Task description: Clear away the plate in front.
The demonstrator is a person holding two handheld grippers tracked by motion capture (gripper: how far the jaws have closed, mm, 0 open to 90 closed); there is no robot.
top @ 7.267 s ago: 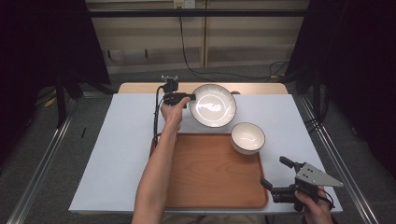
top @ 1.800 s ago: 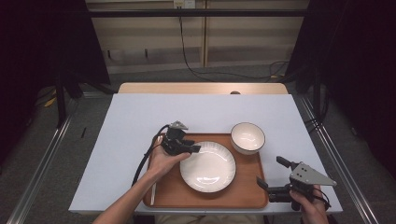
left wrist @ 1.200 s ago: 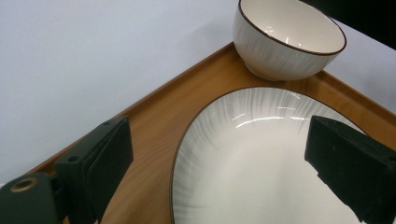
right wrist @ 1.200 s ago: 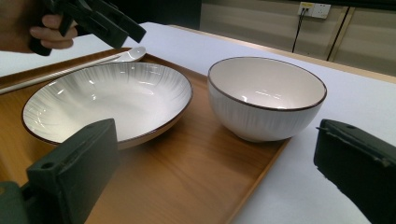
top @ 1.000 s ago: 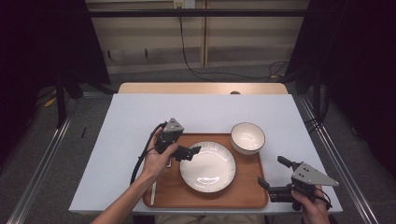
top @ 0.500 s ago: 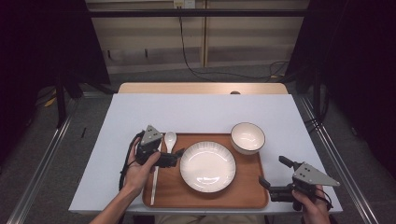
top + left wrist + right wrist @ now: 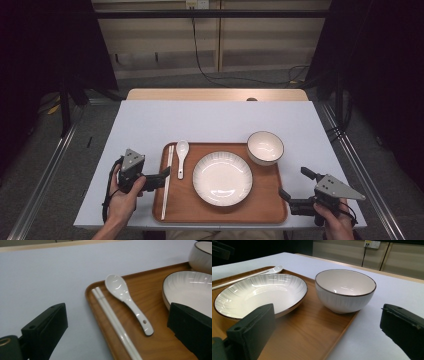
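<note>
Left tongs (image 7: 161, 176) gape empty beside the tray (image 7: 272, 212), near the chopsticks (image 7: 166, 180); right tongs (image 7: 291, 200) gape empty too.

A warm brown wooden tray (image 7: 265, 210) with visible grain sits on a pale lavender-grey table (image 7: 210, 122). On it, a white plate (image 7: 222, 178) has faint grey lines fanning out from its centre and a thin dark brown rim. A white bowl (image 7: 345, 291) carries the same dark rim (its outer wall shows fine vertical ribbing). A glossy white spoon (image 7: 127, 300) and white chopsticks (image 7: 113, 323) lie beside the plate. Both grippers' jaws are matte black.
</note>
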